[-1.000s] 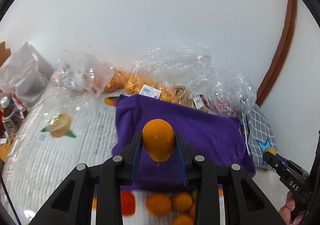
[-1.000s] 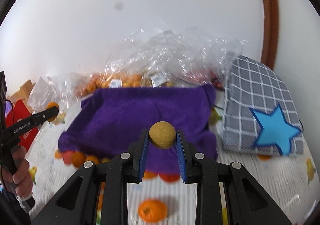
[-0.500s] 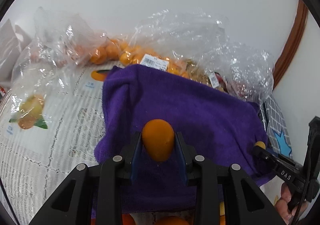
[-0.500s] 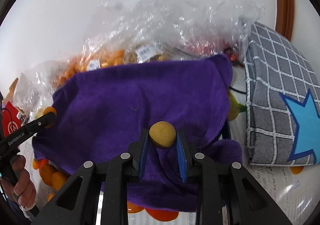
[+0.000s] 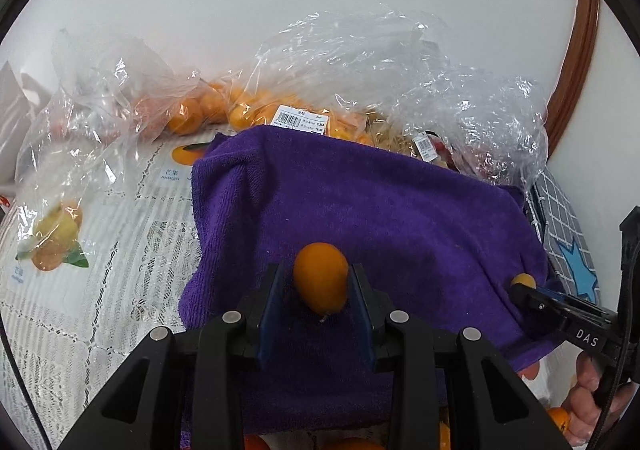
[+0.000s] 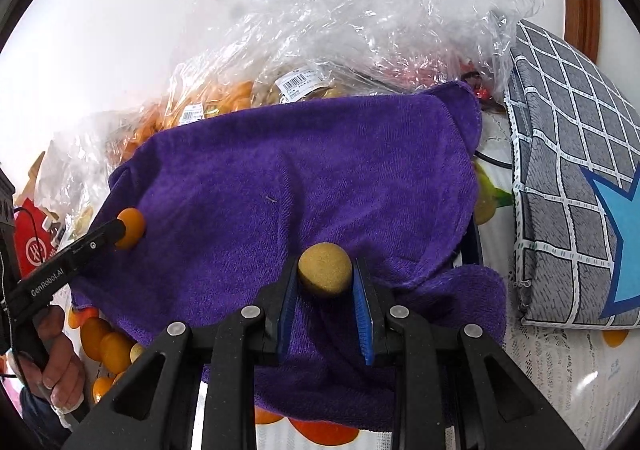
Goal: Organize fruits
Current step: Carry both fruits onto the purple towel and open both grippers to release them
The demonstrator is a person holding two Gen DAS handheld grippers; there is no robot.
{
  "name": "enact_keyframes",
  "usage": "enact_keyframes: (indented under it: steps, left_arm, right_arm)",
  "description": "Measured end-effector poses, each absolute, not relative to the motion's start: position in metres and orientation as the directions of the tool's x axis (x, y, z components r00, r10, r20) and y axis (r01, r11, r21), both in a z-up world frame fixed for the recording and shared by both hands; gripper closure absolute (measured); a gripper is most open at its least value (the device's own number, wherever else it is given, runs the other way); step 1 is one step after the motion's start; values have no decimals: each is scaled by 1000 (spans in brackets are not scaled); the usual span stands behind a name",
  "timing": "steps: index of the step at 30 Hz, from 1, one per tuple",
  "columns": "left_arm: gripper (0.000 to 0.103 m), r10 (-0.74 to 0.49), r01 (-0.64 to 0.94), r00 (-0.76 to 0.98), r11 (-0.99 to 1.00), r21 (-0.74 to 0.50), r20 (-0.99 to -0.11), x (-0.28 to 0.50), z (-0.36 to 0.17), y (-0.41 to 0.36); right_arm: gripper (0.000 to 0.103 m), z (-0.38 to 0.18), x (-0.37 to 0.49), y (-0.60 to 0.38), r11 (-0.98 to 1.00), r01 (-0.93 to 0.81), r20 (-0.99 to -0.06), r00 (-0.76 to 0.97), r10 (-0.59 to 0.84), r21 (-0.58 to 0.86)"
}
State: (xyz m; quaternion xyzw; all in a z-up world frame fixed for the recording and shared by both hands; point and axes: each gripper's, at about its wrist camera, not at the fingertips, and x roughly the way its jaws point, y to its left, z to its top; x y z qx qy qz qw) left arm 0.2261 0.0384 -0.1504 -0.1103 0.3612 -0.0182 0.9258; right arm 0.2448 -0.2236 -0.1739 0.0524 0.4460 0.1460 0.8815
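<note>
My left gripper point(image 5: 318, 282) is shut on an orange oval fruit point(image 5: 320, 276) and holds it low over the near left part of a purple towel point(image 5: 380, 210). My right gripper point(image 6: 325, 274) is shut on a small yellow-brown round fruit point(image 6: 325, 269) over the towel's near right part point(image 6: 300, 178). Each gripper shows in the other's view, the right one point(image 5: 524, 284) at the towel's right edge and the left one point(image 6: 130, 228) at its left edge.
Clear plastic bags of oranges point(image 5: 240, 106) and other fruit point(image 6: 360, 30) lie behind the towel by the white wall. A grey checked cushion with a blue star point(image 6: 580, 190) lies to the right. Loose oranges point(image 6: 104, 342) sit by the towel's near left edge on the lace tablecloth point(image 5: 100, 270).
Both grippers have moved forward and down toward the purple towel, each still holding its fruit. The towel now fills more of both views.
</note>
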Motion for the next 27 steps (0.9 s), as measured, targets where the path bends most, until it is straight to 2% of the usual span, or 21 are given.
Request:
enact_keyframes:
  steps: [5,8,11,20,24,27]
  left_arm:
    - [72,-128,-45,743,970,-240,-657,225,-149,41]
    - [68,-183,-14,758,955,-296,-627,222,-144,44]
    - [64,-211,8,778,945,-327,-592,217,-139,44]
    - [64,-149,-19,829,956,-292,-540,205,-130,42]
    - [64,-126,-39,835,958,-285,-536,196,-125,43]
    - [64,-112,-44,855,957,-285,-506,180,-118,45]
  right_arm:
    - [73,-173,243,-225,952,-208,-769,561,305,226]
    - [66,-170,240,-222,953,-212,-773,559,300,216]
    - [64,-167,236,-219,961,-204,-771,575,273,188]
    - [64,-143,222,-243,951,-141,-664,688,293,274]
    - [64,-137,219,-251,968,-73,-678,702,220,238]
    - [64,-133,210,-259,966,-76,-688,689,230,247]
